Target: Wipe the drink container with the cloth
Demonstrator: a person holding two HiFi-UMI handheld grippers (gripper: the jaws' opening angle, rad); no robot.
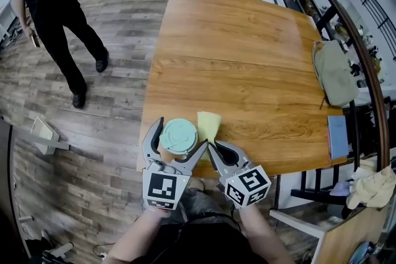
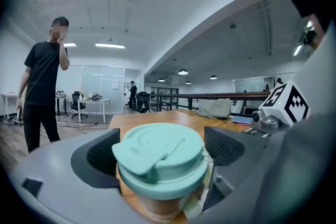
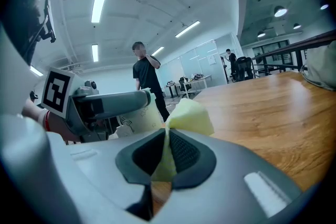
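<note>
At the near edge of the table (image 1: pixel 247 59), the left gripper (image 1: pixel 180 136) has its jaws closed around the body of the drink container (image 2: pixel 159 155), one pad on each side below the mint-green lid. The container stands upright over that edge, its long axis vertical and the lid facing straight up. Just to the right along the same edge, the right gripper (image 1: pixel 212 146) has its jaws pinched together on a yellow cloth (image 1: pixel 208 125), whose free end sticks out past the jaw tips towards the table's middle and lies close beside the container's right side. Whether it touches the wall I cannot tell. The step in hand looks like the wipe itself, or its very start. The next move calls for pressing the loose cloth against the container's side and rubbing round it while the left grip keeps it steady. Farther off, a grey bag (image 1: pixel 334 74) rests at the table's right edge, and a person in black (image 1: pixel 55 15) stands on the floor beyond its left side.
</note>
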